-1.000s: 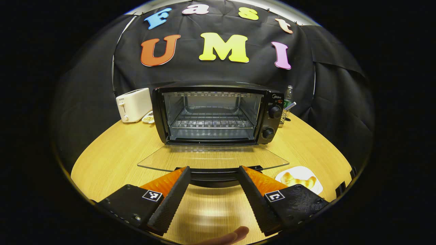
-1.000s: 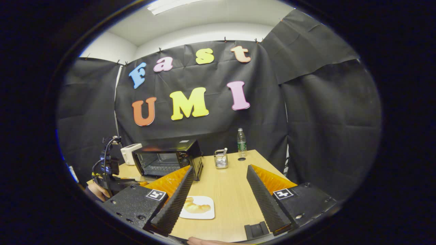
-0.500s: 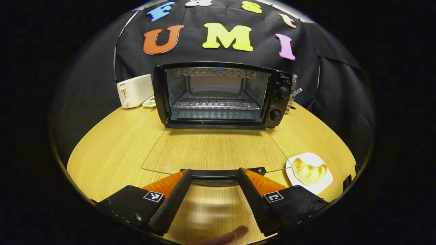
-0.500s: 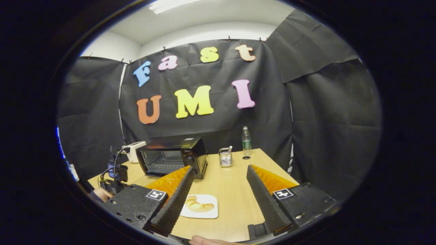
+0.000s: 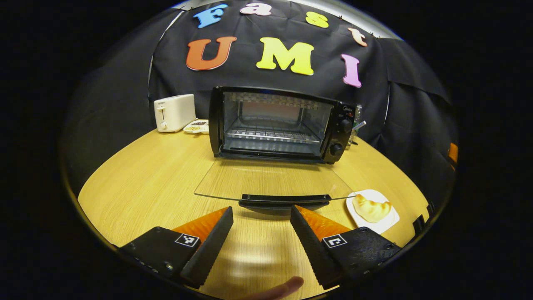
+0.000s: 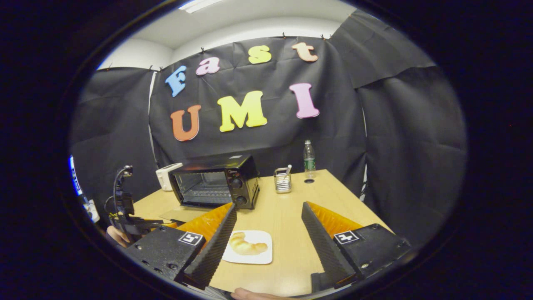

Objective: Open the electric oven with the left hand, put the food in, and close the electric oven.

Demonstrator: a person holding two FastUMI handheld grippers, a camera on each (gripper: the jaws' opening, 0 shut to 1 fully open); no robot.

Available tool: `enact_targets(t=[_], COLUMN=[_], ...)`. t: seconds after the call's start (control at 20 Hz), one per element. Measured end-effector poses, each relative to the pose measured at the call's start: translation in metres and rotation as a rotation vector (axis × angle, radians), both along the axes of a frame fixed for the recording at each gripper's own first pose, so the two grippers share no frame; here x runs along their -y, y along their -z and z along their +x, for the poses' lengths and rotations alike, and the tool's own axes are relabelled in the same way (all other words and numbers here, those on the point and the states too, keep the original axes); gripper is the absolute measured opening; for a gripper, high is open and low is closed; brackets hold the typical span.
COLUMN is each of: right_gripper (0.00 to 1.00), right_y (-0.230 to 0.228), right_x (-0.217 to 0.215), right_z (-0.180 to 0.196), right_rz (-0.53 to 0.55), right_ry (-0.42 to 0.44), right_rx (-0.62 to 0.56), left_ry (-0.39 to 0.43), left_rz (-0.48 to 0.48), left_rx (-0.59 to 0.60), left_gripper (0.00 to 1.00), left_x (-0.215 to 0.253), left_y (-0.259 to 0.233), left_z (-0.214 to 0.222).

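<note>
**Oven door down, croissant on its plate**

In the left gripper view the electric oven [image 5: 280, 124] stands at the far side of the wooden table [image 5: 145, 179], its glass door [image 5: 272, 180] folded flat toward the near edge, the wire rack inside bare. The left gripper [image 5: 261, 213] sits just near of the door's dark handle [image 5: 285, 200], fingers spread apart and gripping nothing; whether a tip grazes the handle is hard to judge from this angle.

The croissant [image 5: 371, 208] lies on a white plate [image 5: 385, 221] to the right of the open door. In the right gripper view the right gripper [image 6: 269, 210] hangs above the table, its fingers wide apart with nothing between them, the plate showing between and beyond them.

A white toaster [image 5: 174, 112] and a small dish [image 5: 196, 126] sit left of the oven; a water bottle [image 6: 308, 156] and a mesh holder [image 6: 283, 182] stand far right.
</note>
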State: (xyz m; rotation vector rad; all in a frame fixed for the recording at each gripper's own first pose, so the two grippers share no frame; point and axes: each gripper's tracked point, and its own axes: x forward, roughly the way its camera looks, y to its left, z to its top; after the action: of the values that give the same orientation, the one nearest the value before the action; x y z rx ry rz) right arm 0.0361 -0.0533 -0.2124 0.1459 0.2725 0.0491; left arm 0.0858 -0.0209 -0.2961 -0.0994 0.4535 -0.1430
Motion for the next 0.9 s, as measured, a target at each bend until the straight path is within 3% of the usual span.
enact_targets(t=[0.15, 0.35, 0.55, 0.85, 0.9], right_gripper=[0.96, 0.96, 0.95, 1.00, 0.94], right_y=[0.022, 0.041, 0.073, 0.122, 0.133], right_x=[-0.012, -0.017, -0.025, -0.065, -0.068], right_z=[0.011, 0.029, 0.044, 0.057, 0.060], right_rz=[0.035, -0.029, -0.065, -0.097, -0.110], right_ry=[-0.042, -0.096, -0.137, -0.303, -0.323], right_rx=[-0.058, -0.083, -0.154, -0.291, -0.333], left_ry=[-0.003, -0.047, -0.138, -0.170, -0.166], left_rz=[0.037, 0.030, 0.047, 0.037, 0.037], left_rx=[0.083, 0.198, 0.294, 0.383, 0.400], left_gripper=[0.93, 0.92, 0.92, 0.92, 0.92], left_x=[-0.019, -0.048, -0.088, -0.096, -0.094], left_y=[-0.032, -0.082, -0.133, -0.189, -0.197], left_z=[-0.028, -0.058, -0.079, -0.109, -0.114])
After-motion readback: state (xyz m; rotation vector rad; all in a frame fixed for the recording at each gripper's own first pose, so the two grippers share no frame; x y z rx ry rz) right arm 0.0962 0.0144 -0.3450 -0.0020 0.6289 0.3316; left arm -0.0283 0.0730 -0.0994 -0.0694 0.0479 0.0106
